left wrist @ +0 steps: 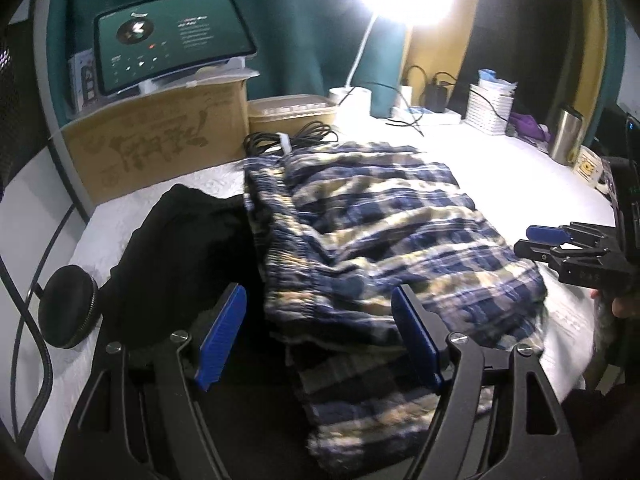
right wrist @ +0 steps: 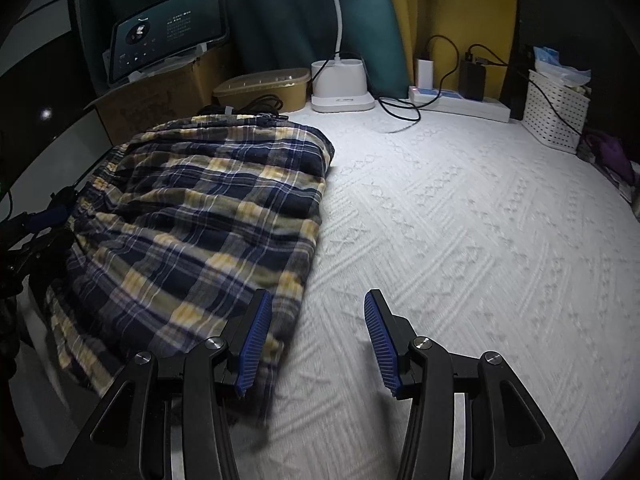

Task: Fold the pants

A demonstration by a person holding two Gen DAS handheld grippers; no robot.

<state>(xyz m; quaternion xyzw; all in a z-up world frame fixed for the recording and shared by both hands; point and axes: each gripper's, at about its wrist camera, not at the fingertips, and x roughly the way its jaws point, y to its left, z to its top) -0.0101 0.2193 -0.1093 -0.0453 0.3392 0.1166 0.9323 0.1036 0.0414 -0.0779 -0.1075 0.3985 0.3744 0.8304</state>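
Observation:
The plaid pants in navy, yellow and white lie folded in a thick bundle on the white textured table cover. My left gripper hovers open over the near end of the bundle, its blue pads apart, with cloth below them. My right gripper stands open over the bare cover, just right of the plaid pants; its left pad is by the cloth's edge. In the left wrist view the right gripper shows at the right edge. The left gripper is dimly seen in the right wrist view.
A black garment lies left of the pants, with a round black zip case beside it. At the back stand a cardboard box bearing a screen, a plastic container, coiled cable, a lamp base, a power strip, a white basket and a steel tumbler.

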